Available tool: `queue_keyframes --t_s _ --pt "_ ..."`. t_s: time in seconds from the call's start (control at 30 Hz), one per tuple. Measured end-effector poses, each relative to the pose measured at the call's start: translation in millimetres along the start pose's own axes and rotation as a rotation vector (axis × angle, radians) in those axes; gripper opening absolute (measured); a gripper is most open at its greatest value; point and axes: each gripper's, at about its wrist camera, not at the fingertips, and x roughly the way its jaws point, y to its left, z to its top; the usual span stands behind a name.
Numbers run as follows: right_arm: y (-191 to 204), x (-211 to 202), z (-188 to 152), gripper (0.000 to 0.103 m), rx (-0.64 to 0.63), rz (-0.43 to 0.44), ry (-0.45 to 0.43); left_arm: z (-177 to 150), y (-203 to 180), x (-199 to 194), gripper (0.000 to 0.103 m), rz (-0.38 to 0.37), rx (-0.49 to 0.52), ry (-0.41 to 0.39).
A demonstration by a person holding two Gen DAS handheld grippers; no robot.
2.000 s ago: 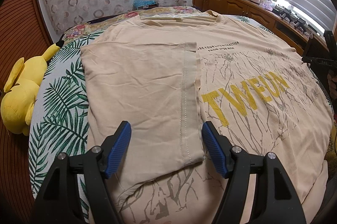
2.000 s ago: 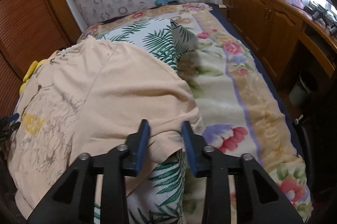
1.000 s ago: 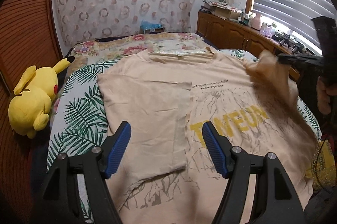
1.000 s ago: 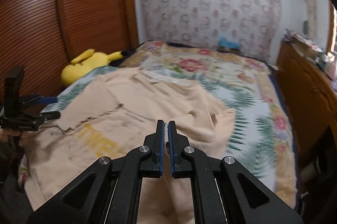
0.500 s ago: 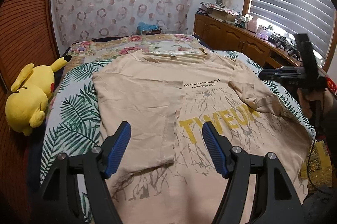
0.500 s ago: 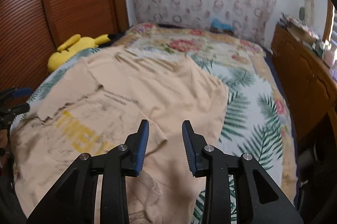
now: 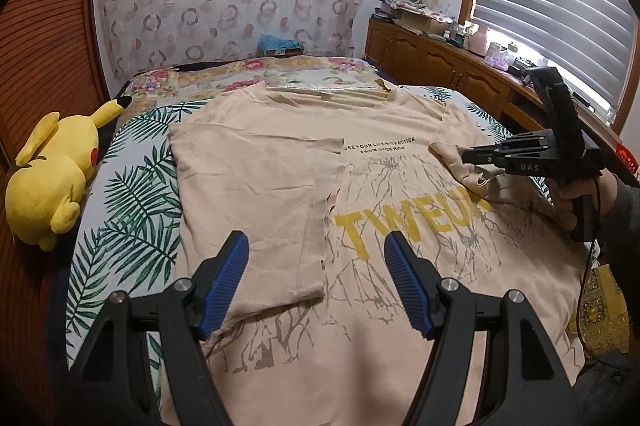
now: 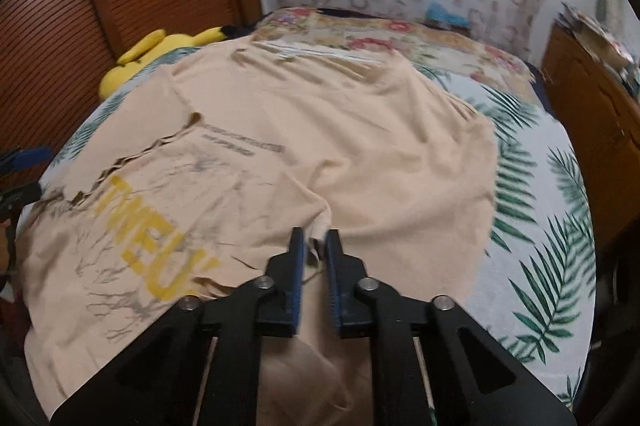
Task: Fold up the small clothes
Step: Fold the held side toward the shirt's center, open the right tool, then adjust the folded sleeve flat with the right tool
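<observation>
Nearest, the left gripper [image 7: 316,282] hovers with jaws wide apart over the T-shirt [image 7: 400,258], which lies flat on the bed [image 7: 132,193], collar toward 12 o'clock. At 3 o'clock, the right gripper [image 8: 316,246], jaws narrowly apart around the sleeve [image 8: 320,222], is nearer that unfolded side.

My right gripper's [image 8: 316,258] view is motion-blurred, so the small print on the T-shirt [image 8: 360,145] is unreadable there, and its hem runs below the edge, behind my fingers [image 8: 294,274].
</observation>
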Motion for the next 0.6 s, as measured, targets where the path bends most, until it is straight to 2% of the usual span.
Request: queue_keyframes --t_s 0.3,0.37,0.5,0.6 --pt "42.4 0.0 34.2 0.004 -0.055 0.084 -0.053 -3.0 8.2 -3.1 0.07 0.008 -0.02 -0.005" --pt "51.8 0.9 41.0 0.004 -0.062 0.076 -0.062 -4.6 9.9 -3.8 0.07 0.008 -0.026 -0.006" --pt "57.6 -2.5 46.8 0.02 -0.038 0.096 -0.082 -5.0 12.3 -6.7 0.07 0.007 -0.033 -0.011" --pt "54.3 -13.7 44.5 0.026 -0.036 0.067 -0.1 -5.0 12.6 -7.5 0.07 0.006 -0.035 -0.014"
